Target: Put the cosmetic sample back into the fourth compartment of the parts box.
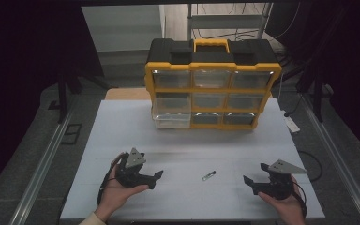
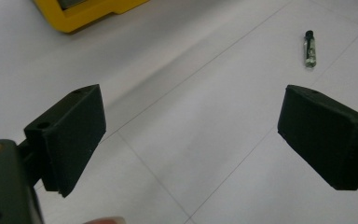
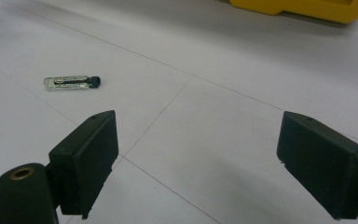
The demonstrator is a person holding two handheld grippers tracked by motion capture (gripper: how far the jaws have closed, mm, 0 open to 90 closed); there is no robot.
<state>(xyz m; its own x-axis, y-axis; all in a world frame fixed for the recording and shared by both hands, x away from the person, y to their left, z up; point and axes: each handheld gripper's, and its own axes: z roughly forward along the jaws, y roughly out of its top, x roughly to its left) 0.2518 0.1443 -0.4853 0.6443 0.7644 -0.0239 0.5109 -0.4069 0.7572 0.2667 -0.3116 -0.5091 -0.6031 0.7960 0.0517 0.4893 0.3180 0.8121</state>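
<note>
A small clear vial with a black cap (image 1: 208,176) lies flat on the white table (image 1: 122,126), between my two grippers. My left gripper (image 1: 152,169) is held in a hand at the front left, open and empty. In the left gripper view (image 2: 191,107) the jaws stand wide apart, and the vial (image 2: 310,48) lies beyond the right jaw. My right gripper (image 1: 256,173) is held at the front right, also open with nothing in it. From the right gripper view (image 3: 198,126) the vial (image 3: 72,82) lies past the left jaw.
A yellow and black drawer organizer (image 1: 213,79) stands at the back centre of the table. Its clear lower-left drawer (image 1: 171,119) is pulled out. Its yellow corner shows in both gripper views (image 2: 88,11) (image 3: 303,7). Metal rails run along both table sides.
</note>
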